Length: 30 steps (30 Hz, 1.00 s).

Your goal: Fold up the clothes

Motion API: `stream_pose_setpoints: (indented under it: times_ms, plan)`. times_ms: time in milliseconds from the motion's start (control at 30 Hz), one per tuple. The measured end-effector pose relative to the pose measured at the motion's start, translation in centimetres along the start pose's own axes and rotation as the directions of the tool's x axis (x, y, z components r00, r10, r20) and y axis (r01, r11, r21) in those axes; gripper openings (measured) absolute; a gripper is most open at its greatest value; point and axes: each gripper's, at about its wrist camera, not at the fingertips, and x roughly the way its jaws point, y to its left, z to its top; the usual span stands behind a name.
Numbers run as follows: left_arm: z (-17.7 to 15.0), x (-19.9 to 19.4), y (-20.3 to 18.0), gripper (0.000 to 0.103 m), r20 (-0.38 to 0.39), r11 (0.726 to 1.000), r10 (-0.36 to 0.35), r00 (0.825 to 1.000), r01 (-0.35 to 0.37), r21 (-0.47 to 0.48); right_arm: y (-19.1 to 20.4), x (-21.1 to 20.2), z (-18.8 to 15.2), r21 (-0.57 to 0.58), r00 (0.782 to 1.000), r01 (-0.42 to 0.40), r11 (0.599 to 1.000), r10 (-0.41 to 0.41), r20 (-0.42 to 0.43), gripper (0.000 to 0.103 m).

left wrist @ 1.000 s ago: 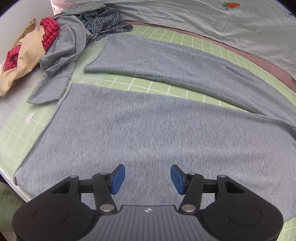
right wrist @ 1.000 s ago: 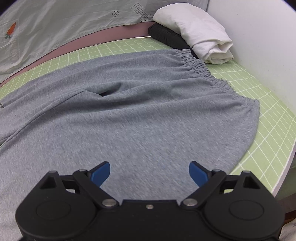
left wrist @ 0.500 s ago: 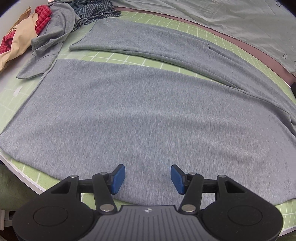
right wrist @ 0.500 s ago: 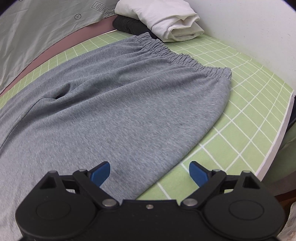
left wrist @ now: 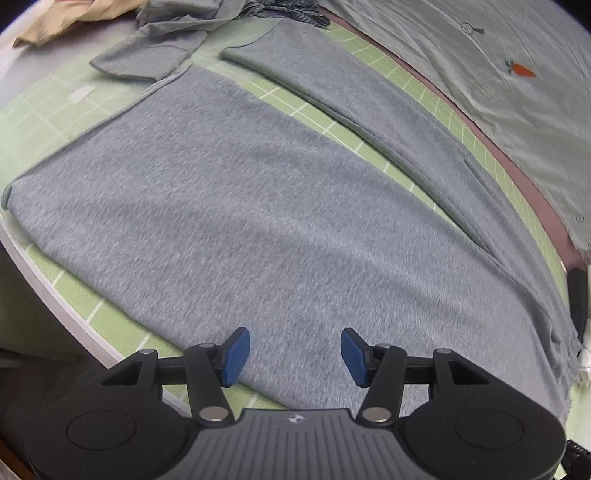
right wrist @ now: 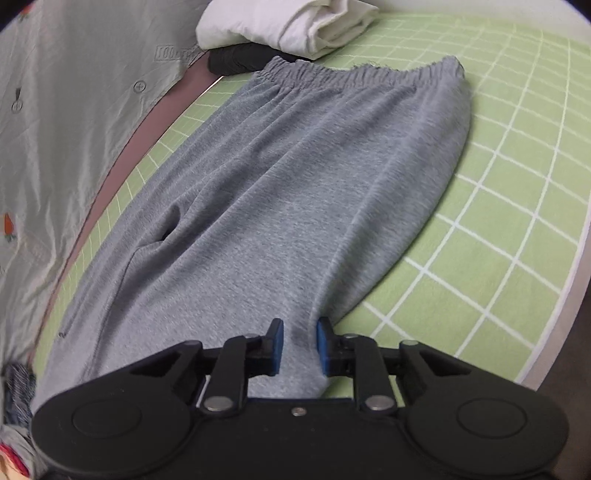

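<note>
Grey sweatpants [left wrist: 258, 206] lie flat on a green grid mat [left wrist: 44, 110], their two legs running to the far left in the left wrist view. The elastic waistband [right wrist: 362, 74] shows at the far end of the right wrist view. My right gripper [right wrist: 299, 343] is at the near edge of the hip area. Its jaws are closing, and a bunched fold of the grey cloth is pinched between the blue pads [right wrist: 276, 341]. My left gripper [left wrist: 295, 354] hangs open over the near edge of the closer leg, with nothing between its fingers.
A heap of clothes lies at the far left: a grey garment [left wrist: 155, 55], beige cloth [left wrist: 66, 18] and a checked one [left wrist: 284, 11]. A pale sheet with carrot prints [left wrist: 517, 70] runs behind the mat. Folded white [right wrist: 295, 26] and black [right wrist: 240, 59] items sit beyond the waistband.
The right gripper's jaws have come together on the sweatpants' near edge, gathering a fold. Both grippers have rolled and shifted toward the near edge of the garment.
</note>
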Motion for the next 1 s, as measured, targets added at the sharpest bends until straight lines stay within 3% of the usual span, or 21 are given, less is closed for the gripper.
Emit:
stream_pose_setpoints:
  times_ms: [133,300,567,733,1000]
  plan:
    - [0.9,-0.5,2.2,0.056,-0.005,0.997,-0.023,1.0,0.023,-0.071,-0.8,-0.3,-0.6,0.128,1.0,-0.024,0.992,0.023,0.003,0.018]
    - [1.9,-1.1,4.4,0.056,-0.013,0.99,-0.035,0.999,0.033,-0.138,-0.2,-0.6,-1.8,0.144,1.0,-0.015,0.989,0.014,0.005,0.031]
    - [2.1,-0.9,6.0,0.056,-0.09,0.99,-0.027,0.996,0.014,-0.142,0.5,-0.8,-3.1,0.154,1.0,-0.02,0.988,0.019,0.007,0.039]
    - [2.3,-0.8,7.0,0.056,-0.068,0.983,-0.054,0.996,0.041,-0.181,0.8,-0.8,-3.5,0.143,1.0,-0.016,0.99,0.016,0.007,0.04]
    - [3.4,-1.0,7.6,0.056,0.0,0.982,-0.014,1.0,0.014,-0.19,0.8,-0.9,-3.7,0.143,1.0,-0.014,0.99,0.013,0.005,0.04]
